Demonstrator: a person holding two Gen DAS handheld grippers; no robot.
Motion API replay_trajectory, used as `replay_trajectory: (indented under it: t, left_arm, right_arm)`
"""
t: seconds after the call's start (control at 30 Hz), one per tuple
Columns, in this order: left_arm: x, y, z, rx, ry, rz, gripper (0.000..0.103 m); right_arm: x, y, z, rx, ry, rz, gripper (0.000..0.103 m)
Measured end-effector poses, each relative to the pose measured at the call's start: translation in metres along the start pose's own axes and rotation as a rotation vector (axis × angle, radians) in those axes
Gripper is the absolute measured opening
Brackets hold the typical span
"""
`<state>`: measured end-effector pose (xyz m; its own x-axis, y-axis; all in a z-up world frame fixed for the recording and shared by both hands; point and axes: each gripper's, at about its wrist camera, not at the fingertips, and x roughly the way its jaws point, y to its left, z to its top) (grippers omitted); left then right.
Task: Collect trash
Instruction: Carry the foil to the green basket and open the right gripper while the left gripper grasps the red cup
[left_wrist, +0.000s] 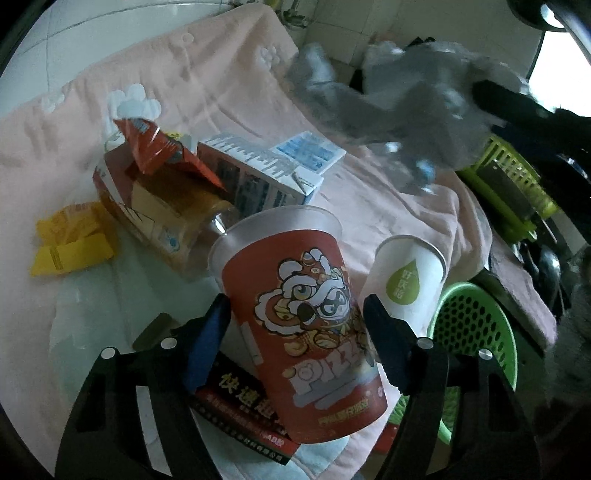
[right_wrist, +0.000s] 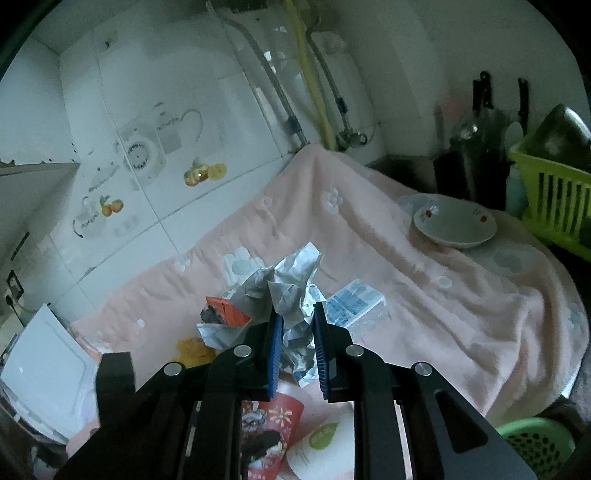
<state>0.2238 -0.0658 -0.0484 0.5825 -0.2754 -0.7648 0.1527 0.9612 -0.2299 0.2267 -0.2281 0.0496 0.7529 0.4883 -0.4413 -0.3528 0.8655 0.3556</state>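
In the left wrist view my left gripper (left_wrist: 295, 314) is shut on a red pizza snack cup (left_wrist: 299, 325), held tilted above the pink cloth (left_wrist: 229, 88). A white paper cup (left_wrist: 406, 284) with a green drop logo stands just right of it. In the right wrist view my right gripper (right_wrist: 297, 332) is shut on a crumpled silvery wrapper (right_wrist: 288, 291), held in the air. The same wrapper shows blurred at the upper right of the left wrist view (left_wrist: 417, 110). The red cup (right_wrist: 273, 424) and white cup (right_wrist: 321, 446) show below my right gripper.
On the cloth lie an open orange carton (left_wrist: 155, 195), a blue-white milk carton (left_wrist: 258, 177), yellow wrappers (left_wrist: 70, 240) and a red-black box (left_wrist: 236, 406). A green perforated basket (left_wrist: 476, 332) sits low at the right. A bowl (right_wrist: 454, 225) and a green crate (right_wrist: 554, 192) stand far right.
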Motion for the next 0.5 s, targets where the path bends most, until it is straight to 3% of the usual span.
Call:
replay_trajectory:
  t: [0.3,0.5]
  left_arm:
    - [-0.023,0.004,-0.005,-0.013,-0.050,-0.011,0.065]
    - [-0.046,0.001,-0.005,0.010,-0.105,-0.021,0.063]
  right_arm:
    - [-0.064,-0.018,-0.018,-0.012,-0.066,-0.113,0.016]
    - [-0.095,-0.027,-0.045,-0.016,-0.064,-0.183,0.016]
